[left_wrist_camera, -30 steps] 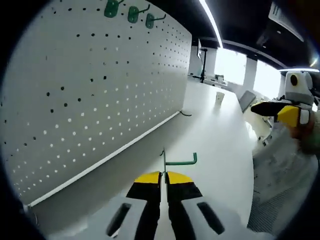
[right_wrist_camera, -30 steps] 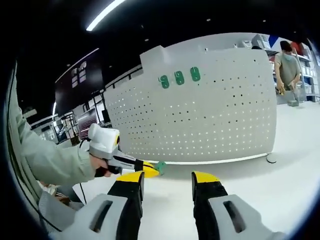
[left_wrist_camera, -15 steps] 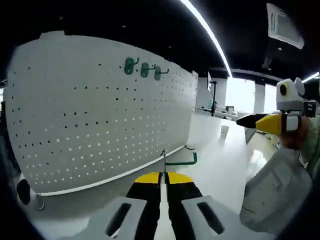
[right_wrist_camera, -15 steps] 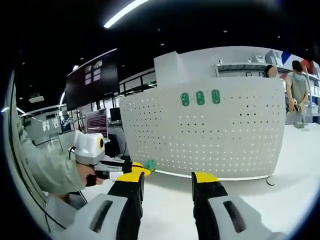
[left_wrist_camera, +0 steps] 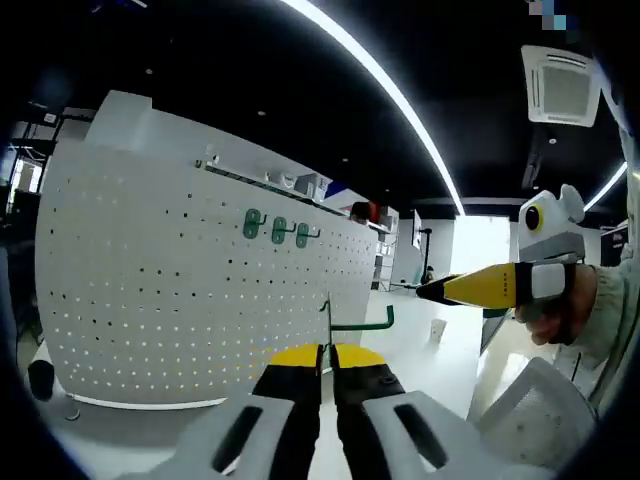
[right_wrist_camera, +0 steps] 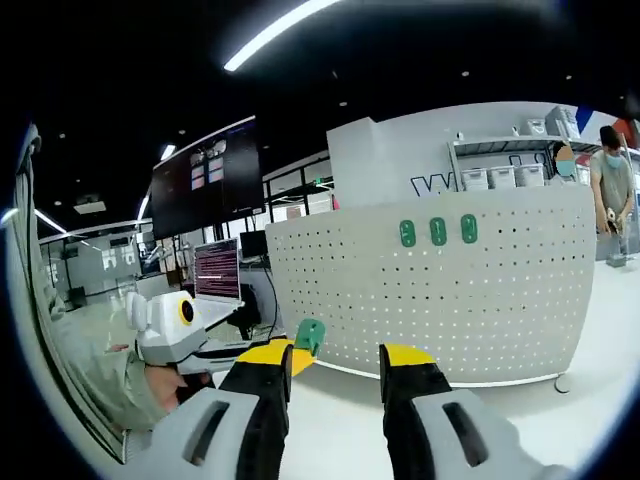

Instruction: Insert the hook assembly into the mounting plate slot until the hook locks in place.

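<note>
The left gripper [left_wrist_camera: 327,352] pinches the green hook [left_wrist_camera: 352,322]; it should approach the pegboard [left_wrist_camera: 150,290] squarely (right gripper [right_wrist_camera: 335,362] spread, empty).

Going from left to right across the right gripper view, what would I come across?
Left gripper holding a green hook → right gripper → three green hooks on the white pegboard → a person at the far right.

A black ceiling [left_wrist_camera: 250,60] with a long light strip [left_wrist_camera: 385,95] fills the top of both views, an air vent [left_wrist_camera: 565,85] at the left gripper view's upper right. In the right gripper view a dark wall screen [right_wrist_camera: 205,180] hangs at centre left above a lit monitor [right_wrist_camera: 217,272], and the white tabletop [right_wrist_camera: 590,350] runs along the lower right.
</note>
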